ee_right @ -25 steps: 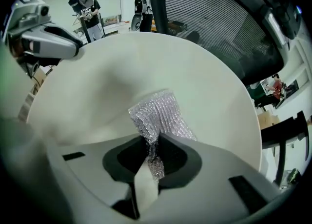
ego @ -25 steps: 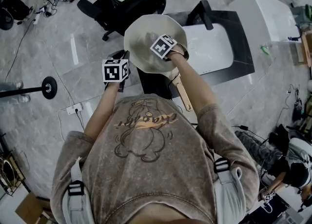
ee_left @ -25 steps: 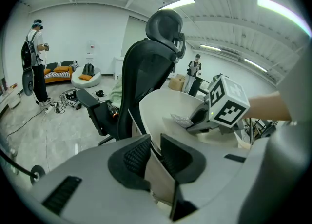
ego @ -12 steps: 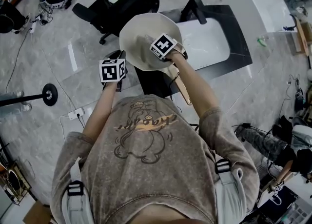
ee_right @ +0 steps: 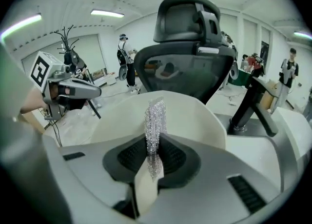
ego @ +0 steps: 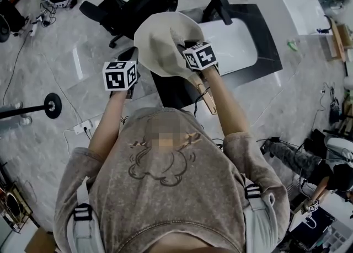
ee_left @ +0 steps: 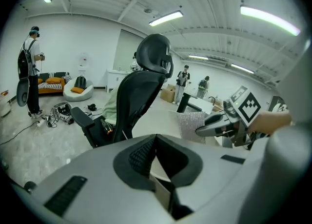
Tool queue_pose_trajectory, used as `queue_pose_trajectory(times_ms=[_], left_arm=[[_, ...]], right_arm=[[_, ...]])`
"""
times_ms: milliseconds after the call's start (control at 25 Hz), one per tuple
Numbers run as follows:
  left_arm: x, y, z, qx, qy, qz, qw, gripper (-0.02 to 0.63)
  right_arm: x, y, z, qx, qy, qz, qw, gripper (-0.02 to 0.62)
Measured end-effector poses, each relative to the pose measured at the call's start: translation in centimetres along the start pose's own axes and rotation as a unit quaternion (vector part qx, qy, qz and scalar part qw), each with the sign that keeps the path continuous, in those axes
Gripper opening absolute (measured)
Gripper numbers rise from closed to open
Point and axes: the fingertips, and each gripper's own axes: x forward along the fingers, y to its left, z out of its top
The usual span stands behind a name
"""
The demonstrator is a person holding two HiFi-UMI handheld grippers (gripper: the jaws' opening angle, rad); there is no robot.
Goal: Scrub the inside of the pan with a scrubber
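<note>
Pan (ego: 160, 39) is up in front of your chest, tilted, with its wooden handle (ego: 207, 100) running back toward you beside your right forearm (ego: 226, 108). I cannot tell what carries it. Your right arm reaches straight forward to the pan's near rim. Your right claw (ee_right: 155, 157) is clamped on the scrubber (ee_right: 156, 118), a silvery mesh strip that stands up from between the pads. The pan's pale wall rises close behind the strip, but I cannot tell whether they touch.

Your left arm (ego: 107, 125) stretches forward too, angled a little outward, and it puts your left claw (ee_left: 156, 142) just beside the pan's left rim. Its jaws are closing, and the pads meet with nothing between them. That claw points past the pan toward a black office chair (ee_left: 141, 86).
</note>
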Motion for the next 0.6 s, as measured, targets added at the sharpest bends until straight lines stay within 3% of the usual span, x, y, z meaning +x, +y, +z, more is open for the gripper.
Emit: queue_pose_trajectory(times_ms=[240,400,600], left_arm=[[-1.5,-3.0,1.6,0.02,-0.022,-0.035,0.999,0.017],[-2.6,-4.8,2.7,0.057,-0.044,-0.045,0.9964,0.017],[-3.7,-5.8,4.6,0.112,-0.082,-0.04,0.9895,0.017]], right_arm=[[-5.2,1.8,2.2,0.022,-0.12,-0.028,0.992,0.078],[-9.0,3.3,3.7,0.034,-0.212,-0.052,0.975,0.078],[-12.6,4.6,4.9,0.034,-0.287,-0.087,0.953,0.078]])
